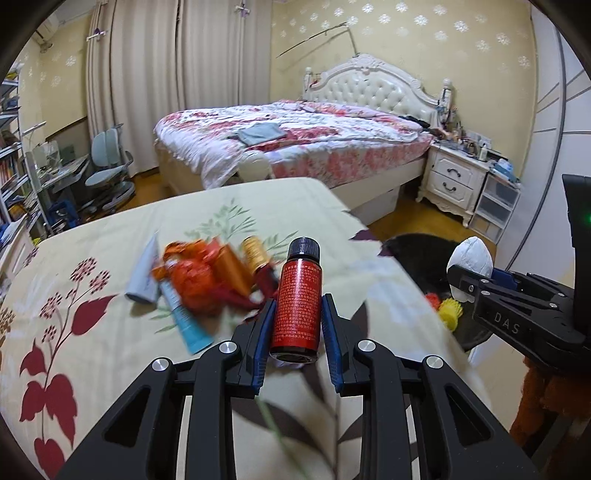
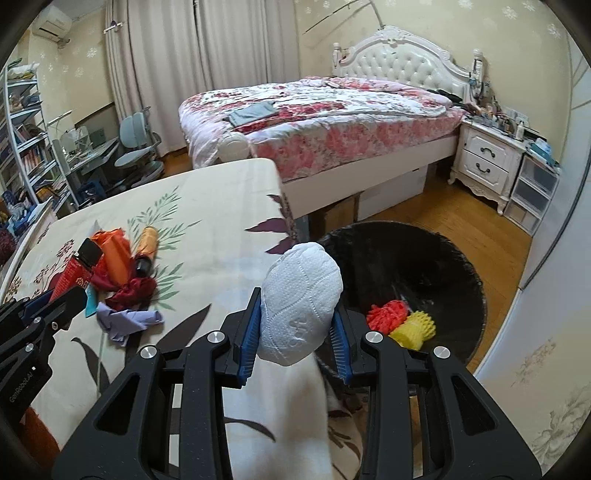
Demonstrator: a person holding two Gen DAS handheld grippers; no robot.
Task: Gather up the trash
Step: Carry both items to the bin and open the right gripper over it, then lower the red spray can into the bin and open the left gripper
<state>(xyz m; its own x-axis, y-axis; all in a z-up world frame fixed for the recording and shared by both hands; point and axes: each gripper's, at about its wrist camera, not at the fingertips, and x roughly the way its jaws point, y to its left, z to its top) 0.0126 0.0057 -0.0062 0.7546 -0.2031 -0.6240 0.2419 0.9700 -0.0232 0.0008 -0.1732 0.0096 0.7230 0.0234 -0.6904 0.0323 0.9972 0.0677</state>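
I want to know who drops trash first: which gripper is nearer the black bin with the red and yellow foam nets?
Right. The right gripper, clamping a white paper wad, sits at the table's edge beside the black bin. The left gripper, clamping a red bottle, is farther in over the table.

Pale yellow walls (image 2: 424, 14) with white flower motifs enclose the bedroom, and long cream curtains (image 2: 162, 66) hang closed along the far side, with an air conditioner (image 2: 53, 22) mounted high in the left corner; a bed (image 2: 332, 122) with a tufted white headboard (image 2: 402, 62) and a pink floral quilt stands on a wooden floor (image 2: 461, 214), a white nightstand (image 2: 487, 158) just beside it on the right and translucent plastic drawers (image 2: 532, 192) beside that. At the left, a bookshelf (image 2: 26, 147) stands near a grey-blue chair (image 2: 138, 147).
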